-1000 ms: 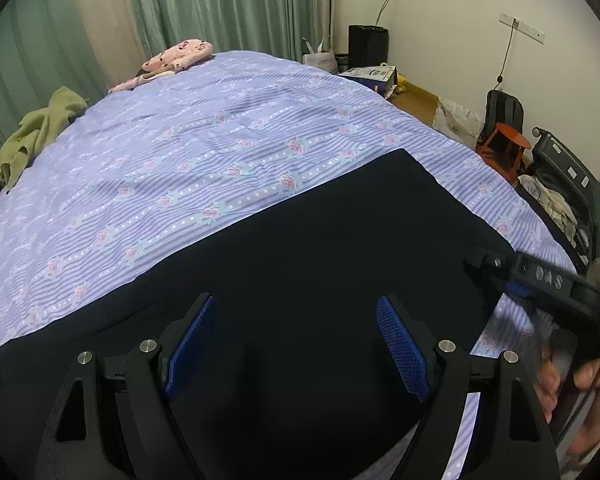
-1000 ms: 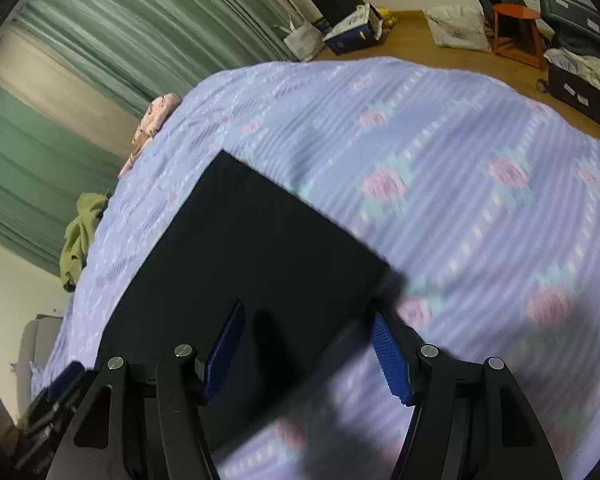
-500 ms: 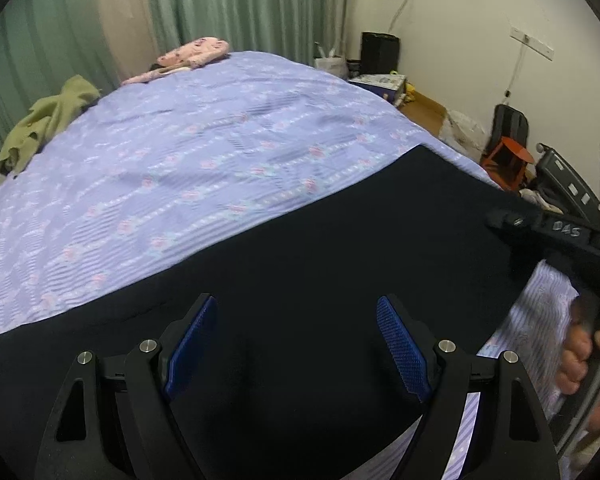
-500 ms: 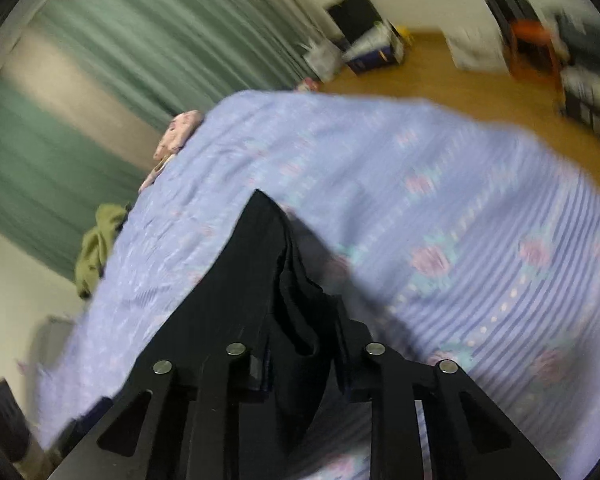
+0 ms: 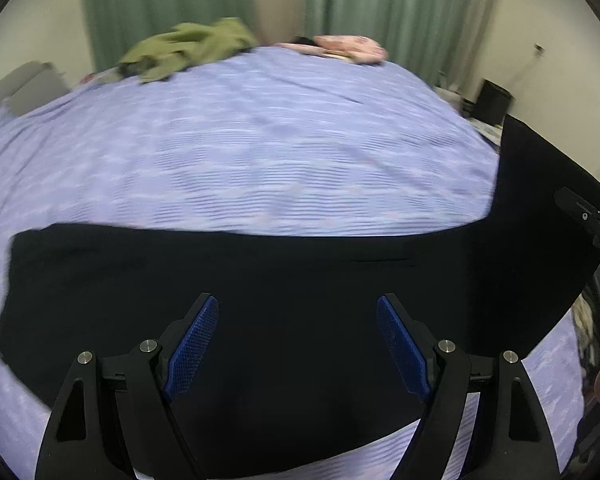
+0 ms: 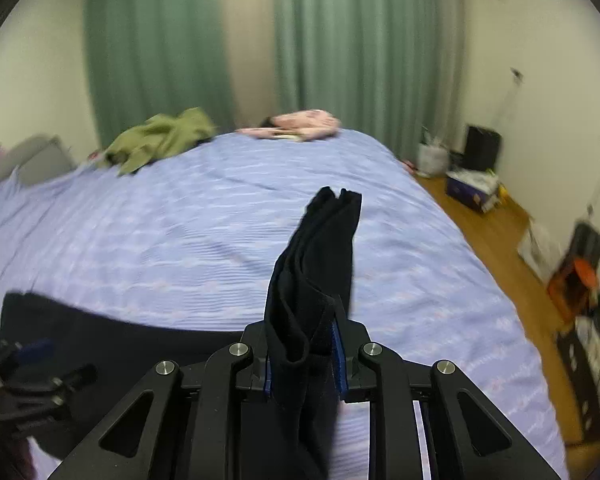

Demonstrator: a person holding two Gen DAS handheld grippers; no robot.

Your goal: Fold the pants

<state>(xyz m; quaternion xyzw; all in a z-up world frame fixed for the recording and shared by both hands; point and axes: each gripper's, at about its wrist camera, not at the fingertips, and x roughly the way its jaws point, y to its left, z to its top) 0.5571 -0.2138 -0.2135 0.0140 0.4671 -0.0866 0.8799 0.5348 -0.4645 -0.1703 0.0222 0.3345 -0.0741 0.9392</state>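
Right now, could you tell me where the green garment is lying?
The green garment lies crumpled at the bed's far left edge by the curtains, left of the pink clothing.

The left gripper [image 5: 298,344] hangs over the black pants [image 5: 260,292] with its two blue pads [image 5: 192,350] wide apart. The pants lie flat across the near edge of the purple bed cover [image 5: 240,152]. At the right edge one end of the pants is lifted up. A green cloth [image 5: 188,50] and a pink cloth [image 5: 348,47] lie at the far edge.
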